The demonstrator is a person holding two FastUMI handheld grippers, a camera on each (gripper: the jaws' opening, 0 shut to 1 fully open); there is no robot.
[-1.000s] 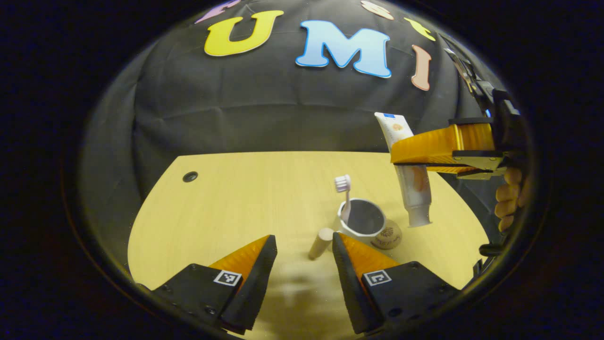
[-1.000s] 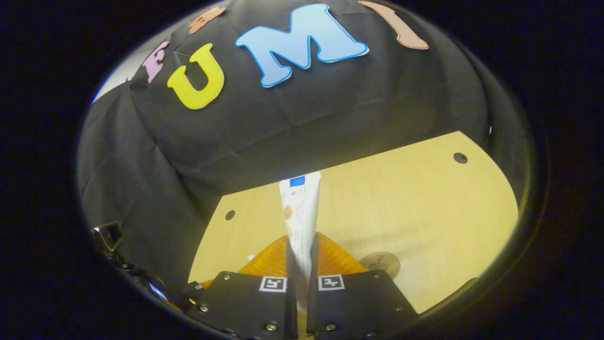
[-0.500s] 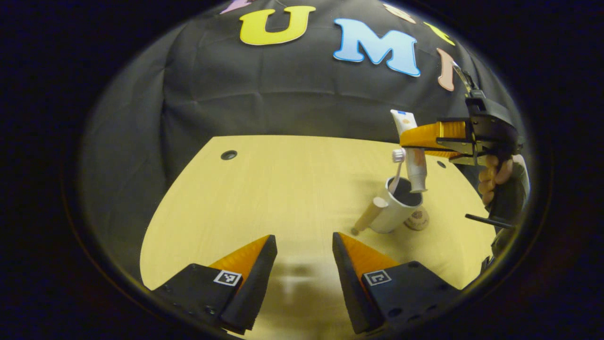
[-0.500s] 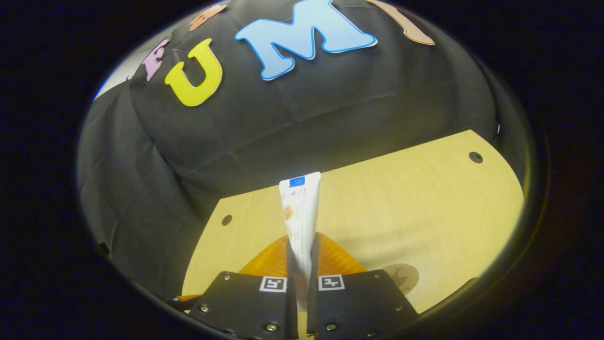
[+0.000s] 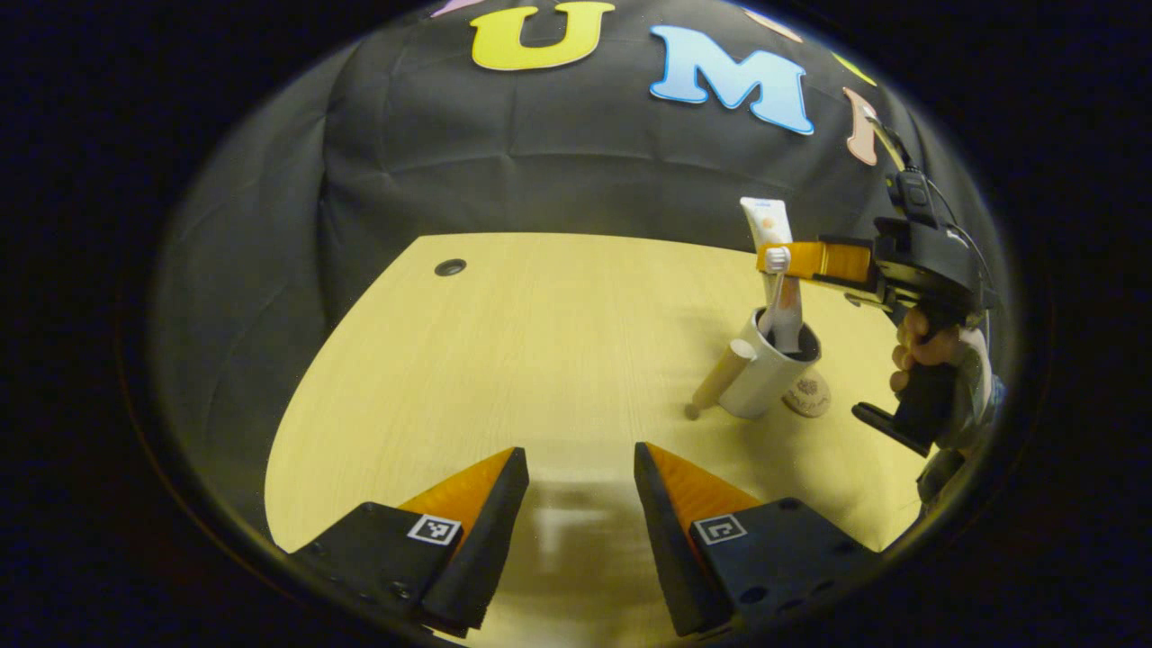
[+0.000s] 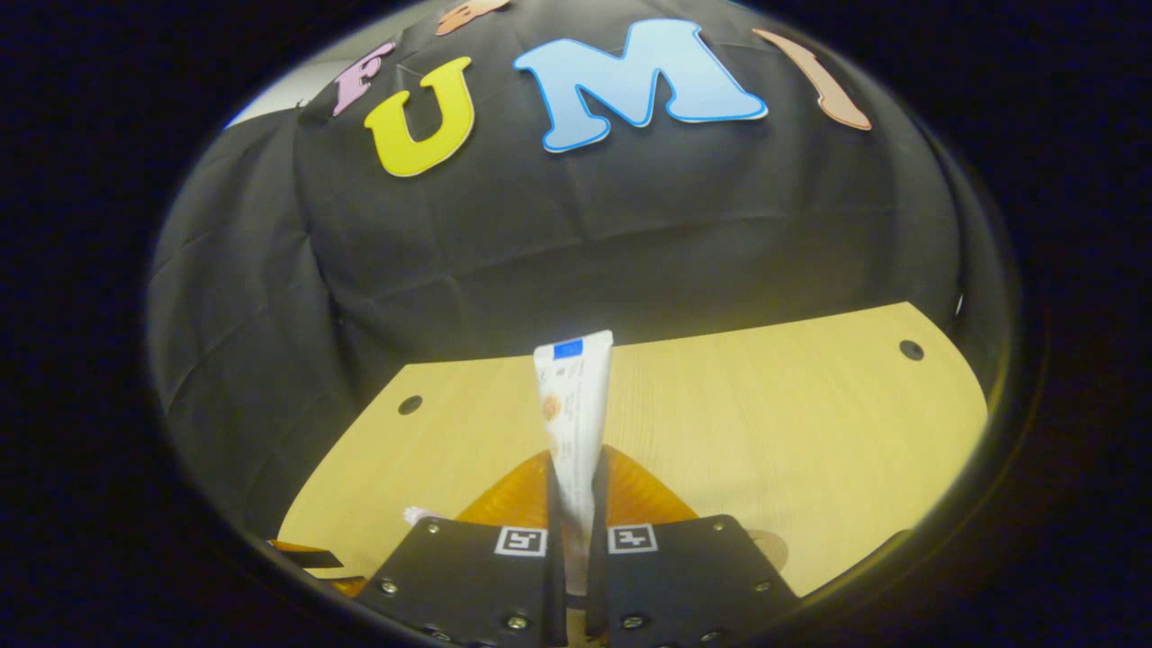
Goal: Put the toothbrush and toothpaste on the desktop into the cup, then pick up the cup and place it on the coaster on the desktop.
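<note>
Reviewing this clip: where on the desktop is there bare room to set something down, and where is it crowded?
Bare: the wide stretch of desktop between the left gripper, the grommet hole and the cup. Crowded: around the cup, where the toothbrush, the toothpaste held by the right gripper, and the coaster cluster.

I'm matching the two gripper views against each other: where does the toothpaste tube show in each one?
Left gripper view: toothpaste tube upper right, upright, lower end in the cup, gripped by the right gripper.
Right gripper view: bottom centre, rising between the fingers.
Shared landmark: the desktop.
</note>
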